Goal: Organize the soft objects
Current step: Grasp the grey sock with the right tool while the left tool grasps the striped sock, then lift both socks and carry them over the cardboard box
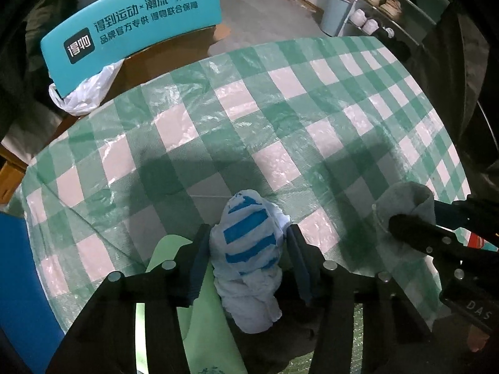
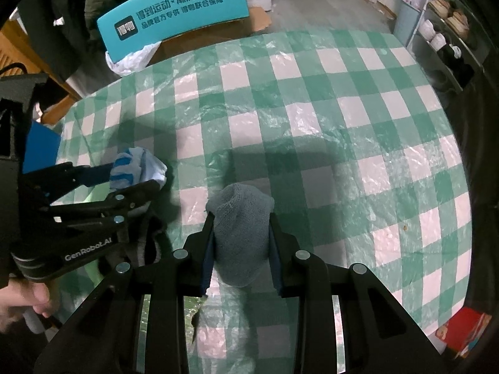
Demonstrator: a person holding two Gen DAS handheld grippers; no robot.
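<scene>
Left wrist view: the left gripper (image 1: 248, 243) points steeply down over the counter (image 1: 280, 124) covered in green-and-white checked plastic. Its fingers (image 1: 199, 258) sit against both sides of a bunched white cloth with blue stripes (image 1: 249, 249), gripping it at the near edge, above a pale green sheet (image 1: 202, 311). To the right, the right gripper (image 1: 414, 218) clamps a grey knitted sock (image 1: 402, 208). A shoe rack (image 1: 383, 9) stands far right.

Right wrist view: the right gripper (image 2: 241, 237), also angled steeply down, has its fingers (image 2: 209, 249) closed narrowly on the grey sock (image 2: 241, 233), which stands upright. On the left, the left gripper (image 2: 137, 174) holds the striped cloth (image 2: 137, 171). Only this view shows the person's hand (image 2: 21, 302) on the left handle and a red box (image 2: 464, 330) at near right. A teal printed box (image 2: 174, 9) lies beyond the counter.
</scene>
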